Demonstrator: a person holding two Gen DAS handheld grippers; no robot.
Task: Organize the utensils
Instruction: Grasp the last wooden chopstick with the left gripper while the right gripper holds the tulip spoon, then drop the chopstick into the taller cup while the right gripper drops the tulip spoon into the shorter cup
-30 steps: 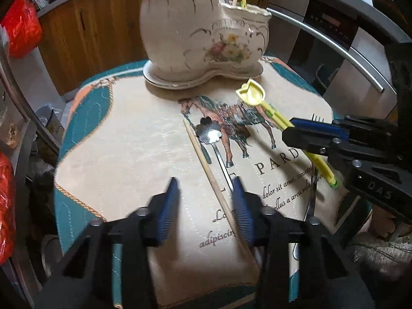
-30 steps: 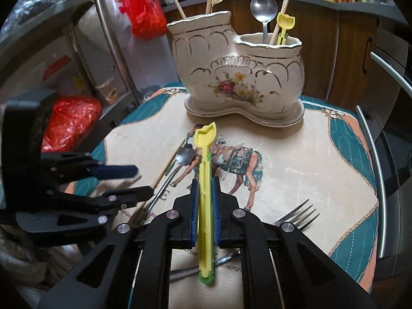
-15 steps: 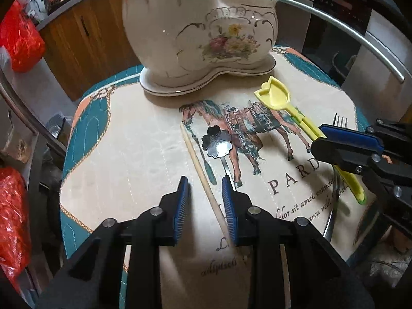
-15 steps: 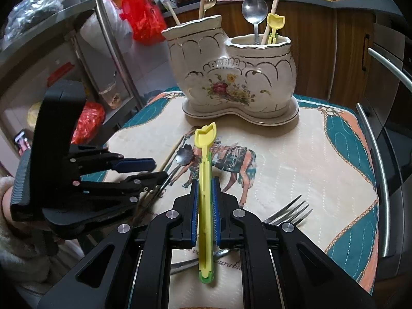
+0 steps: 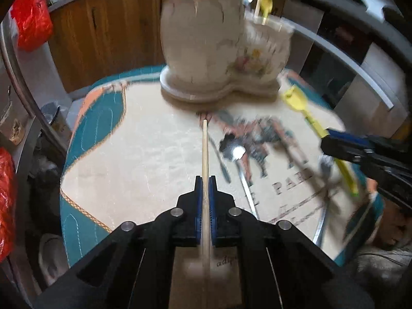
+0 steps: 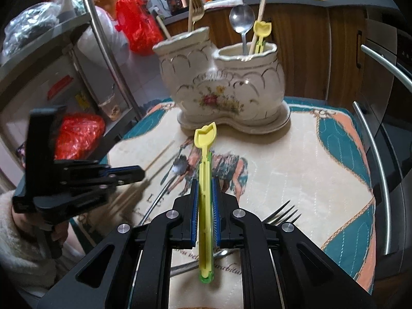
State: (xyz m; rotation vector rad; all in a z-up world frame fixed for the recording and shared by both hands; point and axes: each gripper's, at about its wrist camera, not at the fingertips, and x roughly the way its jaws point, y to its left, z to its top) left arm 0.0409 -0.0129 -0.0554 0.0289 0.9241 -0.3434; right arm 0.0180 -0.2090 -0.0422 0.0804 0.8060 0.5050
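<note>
Pinching a light, stiff chopstick (image 5: pixel 205 154) low on its shaft, left claw (image 5: pixel 205 188) has just closed; right claw (image 6: pixel 205 195) clamps the yellow scoop (image 6: pixel 205 180) mid-handle.

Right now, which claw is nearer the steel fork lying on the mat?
Right. The right claw, shut on the yellow plastic spoon, sits beside the steel fork; the left claw is across the mat.

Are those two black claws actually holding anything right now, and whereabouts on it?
Left gripper pinches a wooden chopstick near its rear end. Right gripper clamps a yellow plastic utensil around mid-handle.
</note>
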